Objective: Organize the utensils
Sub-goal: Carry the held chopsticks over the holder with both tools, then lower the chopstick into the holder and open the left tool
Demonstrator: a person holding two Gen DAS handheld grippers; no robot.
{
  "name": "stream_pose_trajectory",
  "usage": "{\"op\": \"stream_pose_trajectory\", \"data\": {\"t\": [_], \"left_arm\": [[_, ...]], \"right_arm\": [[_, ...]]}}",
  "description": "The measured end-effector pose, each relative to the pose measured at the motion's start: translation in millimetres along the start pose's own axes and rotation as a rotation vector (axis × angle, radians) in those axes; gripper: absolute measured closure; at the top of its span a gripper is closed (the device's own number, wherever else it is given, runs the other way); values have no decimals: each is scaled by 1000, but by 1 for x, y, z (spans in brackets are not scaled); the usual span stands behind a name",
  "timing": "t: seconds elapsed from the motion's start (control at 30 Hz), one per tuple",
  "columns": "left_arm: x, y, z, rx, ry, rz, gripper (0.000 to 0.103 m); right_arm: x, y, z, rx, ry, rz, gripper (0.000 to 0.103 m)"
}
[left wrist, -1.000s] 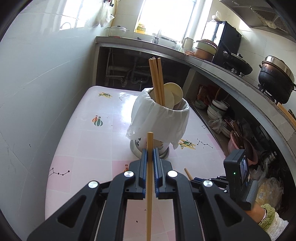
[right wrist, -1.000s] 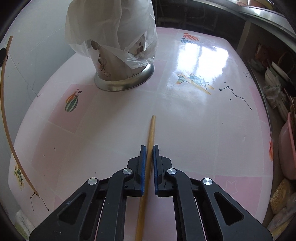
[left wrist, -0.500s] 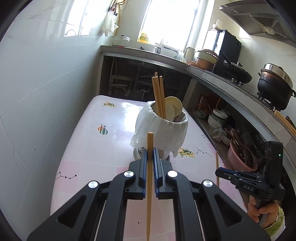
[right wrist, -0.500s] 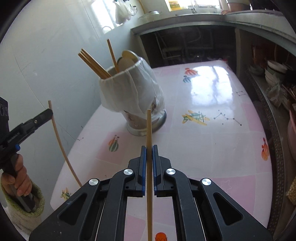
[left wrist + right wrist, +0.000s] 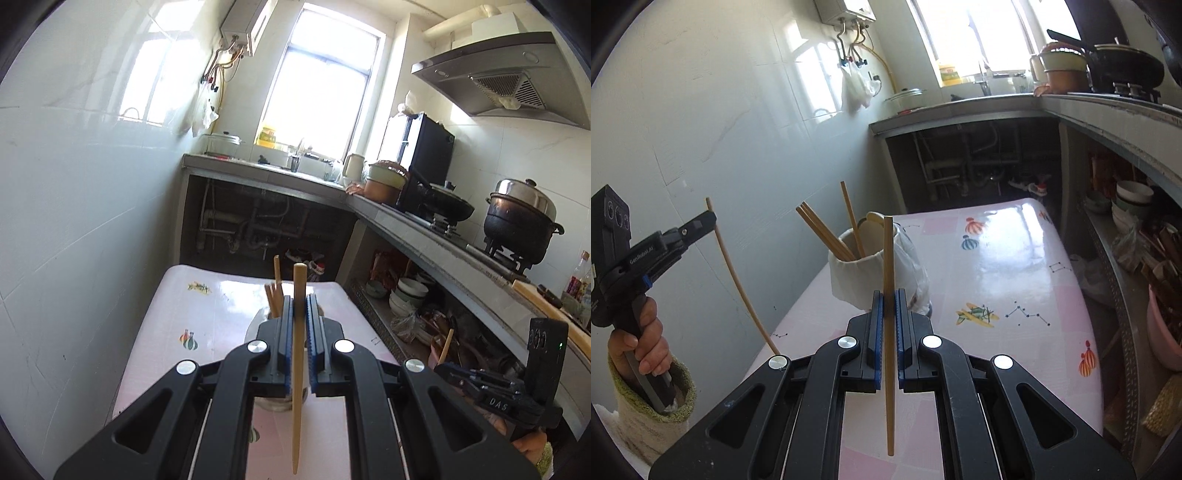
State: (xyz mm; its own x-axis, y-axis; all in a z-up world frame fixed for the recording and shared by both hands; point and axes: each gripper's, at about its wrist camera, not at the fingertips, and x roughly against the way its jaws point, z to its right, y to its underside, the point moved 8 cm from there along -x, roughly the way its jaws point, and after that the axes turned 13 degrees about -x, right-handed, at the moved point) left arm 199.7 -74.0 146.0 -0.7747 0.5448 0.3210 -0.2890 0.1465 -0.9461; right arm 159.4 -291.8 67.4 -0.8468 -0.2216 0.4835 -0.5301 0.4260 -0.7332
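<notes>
On my pink bench (image 5: 1004,258), the bag-lined holder (image 5: 864,277) of chopsticks stood near the wall-side edge. My left gripper (image 5: 299,325) and right gripper (image 5: 888,317) each clamped its fingers on one upright chopstick (image 5: 297,369) (image 5: 888,332).

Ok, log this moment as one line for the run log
left hand-held gripper: shut on chopstick | right hand-held gripper: shut on second chopstick | both raised near utensil holder | holder: chopsticks, spoon | step: insert pending
</notes>
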Motion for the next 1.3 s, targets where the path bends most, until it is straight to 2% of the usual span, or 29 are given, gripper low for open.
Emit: {"op": "stream_pose_trajectory", "data": {"t": [0.3, 0.43, 0.53, 0.77, 0.9, 1.1, 1.23, 1.3], "left_arm": [[-3, -81, 7, 5, 6, 214, 97], [-21, -100, -1, 22, -9, 277, 97], [-43, -104, -4, 11, -36, 291, 97], [-99, -78, -10, 1, -79, 243, 97], [-125, -54, -12, 8, -73, 192, 97], [-143, -17, -9, -6, -30, 114, 97], [-152, 5, -5, -26, 5, 32, 96], [-150, 9, -4, -59, -11, 20, 96]], "right_arm": [[14, -14, 2, -6, -15, 40, 99], [16, -17, 6, -19, -21, 50, 99], [12, -16, 10, -33, -28, 39, 99], [9, -14, 17, -44, -22, 20, 99], [7, -12, 20, -55, -25, 9, 99], [7, -14, 21, -50, -21, 12, 99], [7, -14, 20, -49, -20, 13, 99], [8, -15, 18, -43, -16, 15, 99]]}}
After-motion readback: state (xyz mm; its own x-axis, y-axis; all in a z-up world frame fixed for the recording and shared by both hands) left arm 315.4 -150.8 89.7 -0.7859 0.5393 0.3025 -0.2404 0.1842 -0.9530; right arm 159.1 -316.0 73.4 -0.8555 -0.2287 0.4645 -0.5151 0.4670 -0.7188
